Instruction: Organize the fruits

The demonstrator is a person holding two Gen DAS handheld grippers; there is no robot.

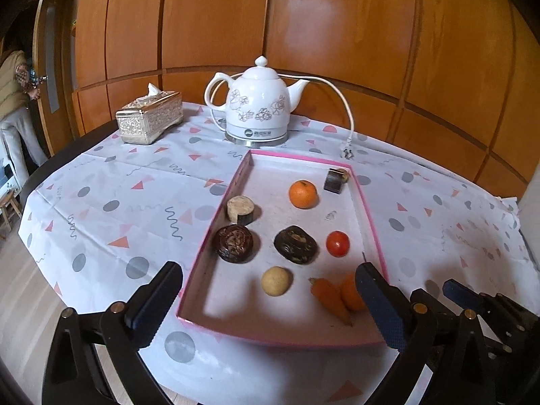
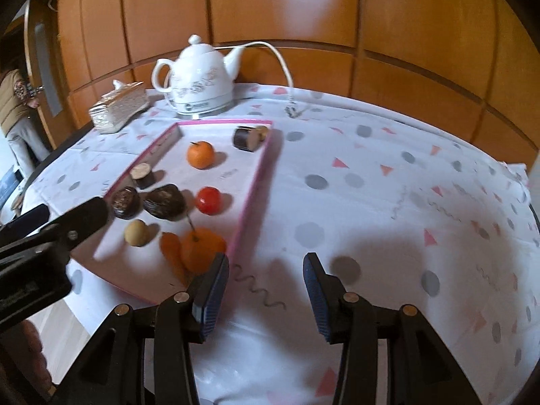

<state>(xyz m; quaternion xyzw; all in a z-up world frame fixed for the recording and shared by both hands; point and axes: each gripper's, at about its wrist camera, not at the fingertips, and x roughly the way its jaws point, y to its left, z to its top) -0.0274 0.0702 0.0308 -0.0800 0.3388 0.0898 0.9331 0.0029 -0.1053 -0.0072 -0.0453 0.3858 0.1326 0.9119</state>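
Fruits lie in a pink-rimmed tray [image 1: 236,182] on a patterned tablecloth [image 1: 101,202]: a tangerine [image 1: 303,194] near the far end, a tomato [image 1: 337,243] by the right rim, a carrot [image 1: 330,298] at the near right corner. The left gripper [image 1: 270,300] hangs wide apart over the tray's near edge, empty; the right gripper [image 2: 266,290], jaws parted, holds nothing, over the cloth just beside the tray's right rim.
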